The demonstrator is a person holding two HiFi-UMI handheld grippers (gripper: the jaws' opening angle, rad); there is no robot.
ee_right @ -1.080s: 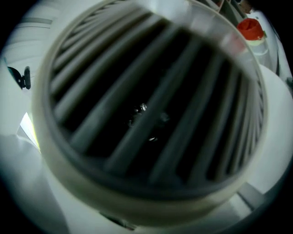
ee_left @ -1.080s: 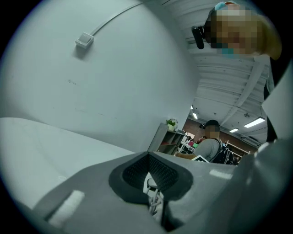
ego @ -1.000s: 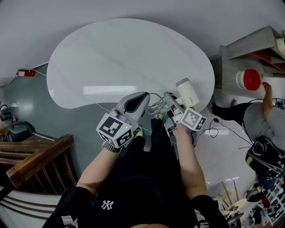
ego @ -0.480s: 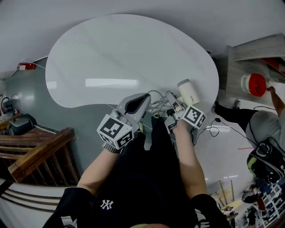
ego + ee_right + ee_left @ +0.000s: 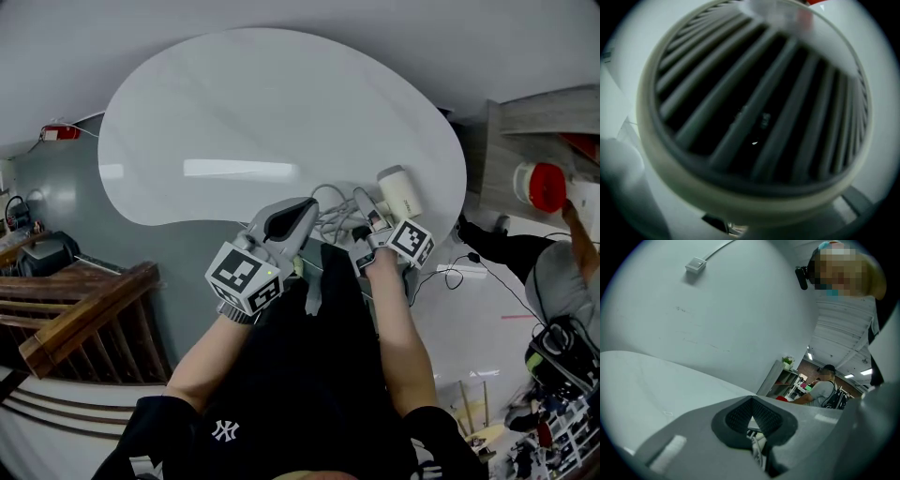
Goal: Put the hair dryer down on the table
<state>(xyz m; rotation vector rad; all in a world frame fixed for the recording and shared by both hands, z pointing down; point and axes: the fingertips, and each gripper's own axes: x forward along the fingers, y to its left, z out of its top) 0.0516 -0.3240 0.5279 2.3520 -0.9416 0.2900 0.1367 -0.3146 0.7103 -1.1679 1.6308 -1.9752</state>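
Right gripper point(image 5: 371, 214) clamps the hair dryer point(image 5: 399, 192), a light, slick shell best held across its body. Left gripper point(image 5: 286, 217) seems closed on the limp cord point(image 5: 330, 217).

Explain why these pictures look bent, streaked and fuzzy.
Head view: the wide lens bows the white kidney-shaped table, and a bright glare streak crosses it. Left gripper view: black rounded corners frame the picture. Right gripper view: the cream hair dryer sits too close, so its ribbed grille is blurred.
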